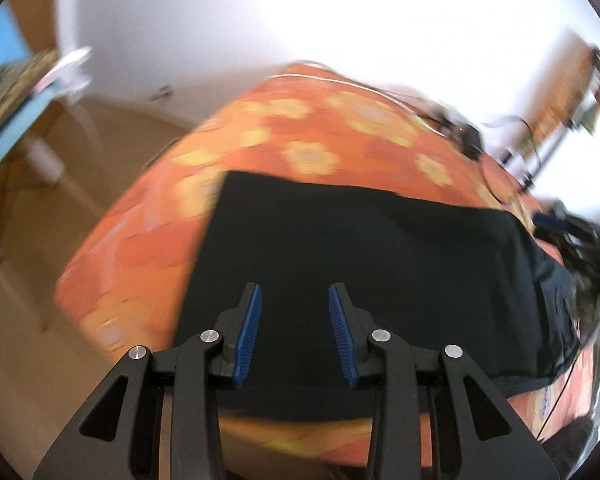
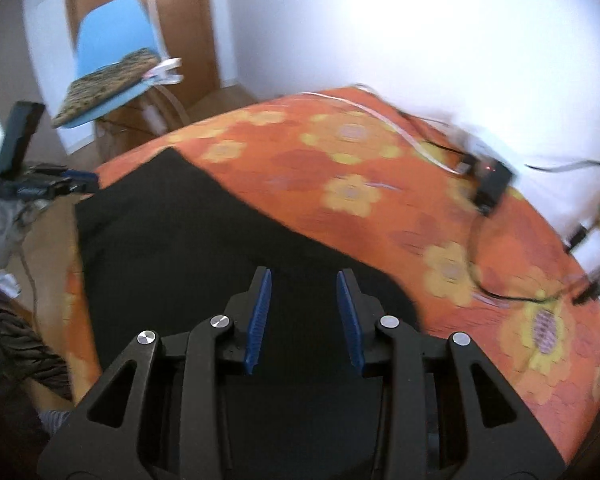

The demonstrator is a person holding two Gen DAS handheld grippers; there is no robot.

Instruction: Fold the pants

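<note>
The black pants (image 1: 359, 248) lie flat on the orange flowered bedspread (image 1: 292, 128), folded into a broad dark rectangle. My left gripper (image 1: 295, 292) hovers above their near part, its blue pads apart with nothing between them. In the right wrist view the pants (image 2: 172, 240) stretch from the lower middle toward the left, with one corner pointing up to the back. My right gripper (image 2: 303, 276) hangs over the pants near their right edge, also open and holding nothing. The left gripper (image 2: 40, 188) shows at the far left of that view, beyond the pants' left edge.
A small black box with cables (image 2: 491, 184) lies on the bedspread (image 2: 479, 280) at the back right. A blue chair (image 2: 108, 52) with a patterned cushion stands on the wooden floor beyond the bed's left side. White walls rise behind the bed.
</note>
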